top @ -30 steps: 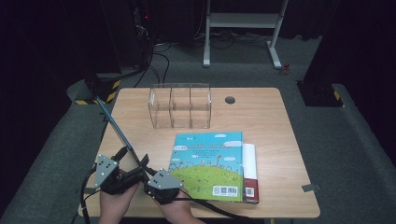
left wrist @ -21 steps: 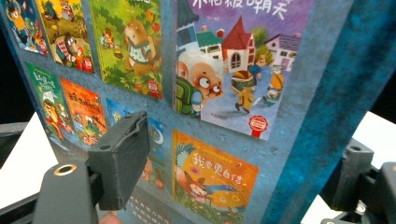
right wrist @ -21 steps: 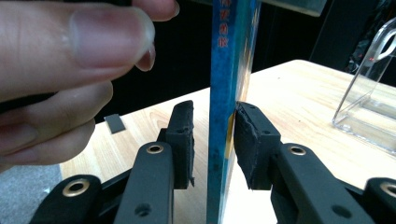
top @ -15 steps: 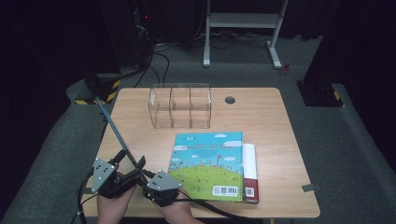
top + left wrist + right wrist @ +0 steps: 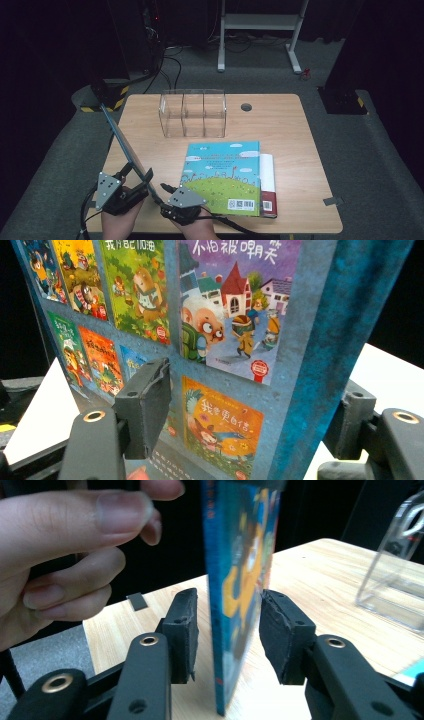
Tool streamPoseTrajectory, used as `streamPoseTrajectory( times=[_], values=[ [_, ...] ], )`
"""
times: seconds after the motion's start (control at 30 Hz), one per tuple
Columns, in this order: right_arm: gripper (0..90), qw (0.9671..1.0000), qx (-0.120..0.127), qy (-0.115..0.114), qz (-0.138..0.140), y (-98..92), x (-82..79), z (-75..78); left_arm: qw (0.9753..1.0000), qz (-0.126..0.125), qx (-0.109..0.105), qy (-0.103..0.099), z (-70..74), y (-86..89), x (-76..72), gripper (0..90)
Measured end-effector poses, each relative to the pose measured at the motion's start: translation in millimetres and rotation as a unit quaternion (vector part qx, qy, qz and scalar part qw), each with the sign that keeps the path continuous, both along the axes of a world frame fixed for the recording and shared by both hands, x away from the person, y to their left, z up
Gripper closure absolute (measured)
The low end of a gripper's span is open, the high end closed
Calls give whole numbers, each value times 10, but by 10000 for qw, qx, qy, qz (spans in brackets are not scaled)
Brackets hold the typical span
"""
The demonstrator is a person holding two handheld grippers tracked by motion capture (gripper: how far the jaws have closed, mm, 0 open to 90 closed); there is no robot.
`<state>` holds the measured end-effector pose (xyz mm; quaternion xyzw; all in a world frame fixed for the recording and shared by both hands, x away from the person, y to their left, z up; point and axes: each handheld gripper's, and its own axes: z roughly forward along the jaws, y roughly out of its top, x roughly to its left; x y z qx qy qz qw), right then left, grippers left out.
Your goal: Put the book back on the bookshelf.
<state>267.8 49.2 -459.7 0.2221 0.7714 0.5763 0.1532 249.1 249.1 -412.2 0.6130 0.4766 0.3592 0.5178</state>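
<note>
Little has changed over the last second: the thin picture book (image 5: pixel 122 140) has stayed up on its edge at the near left of the table (image 5: pixel 290 130), leaning out over the left side, while your left gripper (image 5: pixel 142 181) has slipped slightly back toward you. I judge the lift to be holding but not yet moving on. In the left gripper view one jaw sits in front of the book's back cover and the other behind it. I cannot tell whether they actually pinch it. Your right gripper (image 5: pixel 227 625) has its jaws apart either side of the book's edge, with gaps on both sides. There are three books: this one, plus a large picture book (image 5: pixel 222 175) lying on a red-spined book (image 5: pixel 267 180). There is also one clear three-compartment organizer (image 5: pixel 192 115).
</note>
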Motion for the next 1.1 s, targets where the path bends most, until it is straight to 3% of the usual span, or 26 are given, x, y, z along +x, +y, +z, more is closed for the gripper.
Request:
streamPoseTrajectory(
  times=[0.23, 0.4, 0.57, 0.7, 0.83, 0.9, 1.0, 1.1],
  values=[
    [527, 9994, 28, 66, -332, -335, 82, 140, 10000, 5, 21, -11, -2, -7, 3, 313],
    [500, 9965, -154, -106, -812, -738, 216, 300, 10000, 15, 36, -29, -5, -11, -4, 321],
    [481, 9890, -295, -150, -1439, -1241, 352, 355, 10000, 34, 68, -57, -12, -20, -10, 331],
    [474, 9815, -345, -50, -1881, -1609, 463, 260, 9999, 75, 94, -90, -23, -29, -26, 342],
    [471, 9761, -387, 9, -2138, -1839, 521, 130, 9998, 101, 144, -127, -38, -31, -41, 350],
    [473, 9743, -420, -69, -2212, -1915, 534, 97, 9997, 100, 181, -130, -41, -33, -41, 352],
    [479, 9688, -445, -208, -2429, -2048, 539, 19, 9993, 130, 311, -176, -60, -50, -45, 354],
    [483, 9655, -458, -137, -2558, -2153, 575, -65, 9989, 137, 433, -146, -89, -70, -41, 361]
  ],
)
